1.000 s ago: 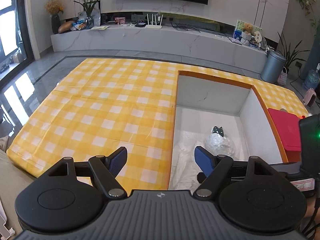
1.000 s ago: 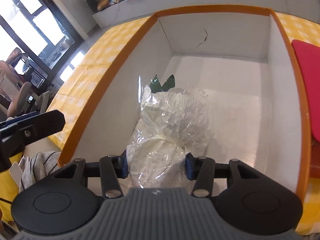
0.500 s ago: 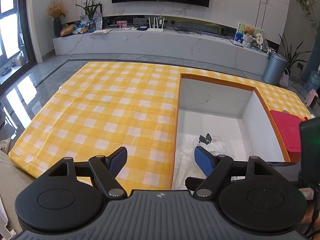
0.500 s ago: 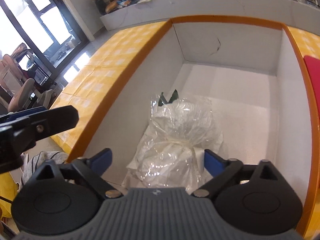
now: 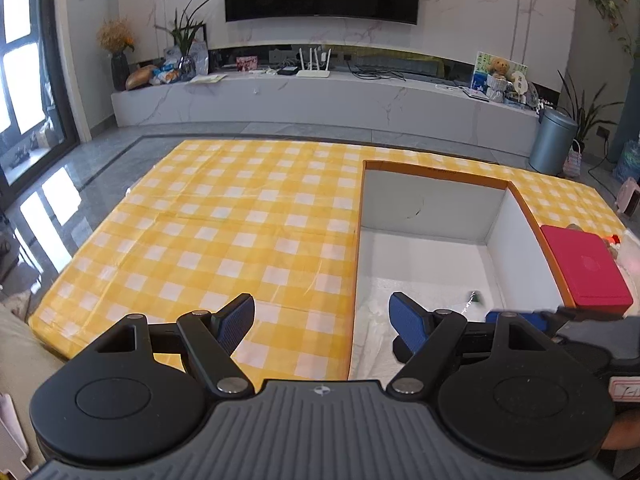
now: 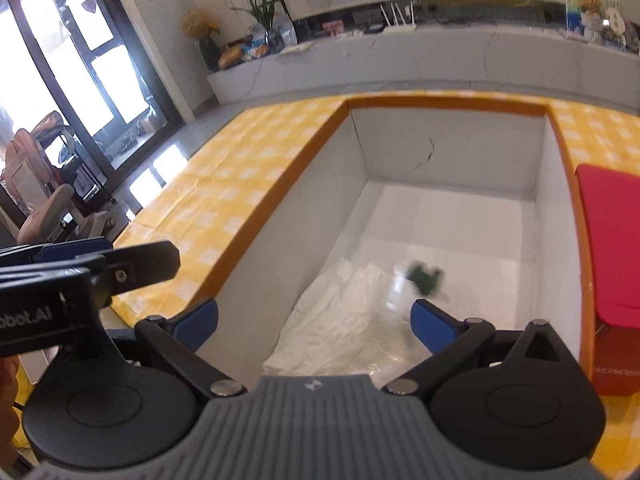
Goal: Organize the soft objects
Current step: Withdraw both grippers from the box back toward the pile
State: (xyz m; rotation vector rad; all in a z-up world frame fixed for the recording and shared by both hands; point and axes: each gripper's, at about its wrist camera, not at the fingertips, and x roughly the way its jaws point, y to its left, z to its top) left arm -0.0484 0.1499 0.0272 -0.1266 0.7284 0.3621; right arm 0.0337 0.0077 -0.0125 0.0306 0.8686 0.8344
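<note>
A white soft item wrapped in a clear plastic bag lies on the floor of the white box with the orange rim. Its dark green tip is blurred. My right gripper hangs open above the bag, with nothing between its blue pads. My left gripper is open and empty over the box's left rim and the yellow checked tablecloth. In the left wrist view only a strip of the bag and its green tip show. The right gripper's fingers reach in from the right.
A red box stands against the white box's right side. The left gripper crosses the right wrist view at the left. Beyond the table are a marble TV bench, a grey bin and glossy floor.
The right gripper opened and let go of the bagged item, then lifted and drew back. The bag now lies flatter on the box floor. The left gripper stayed open.
</note>
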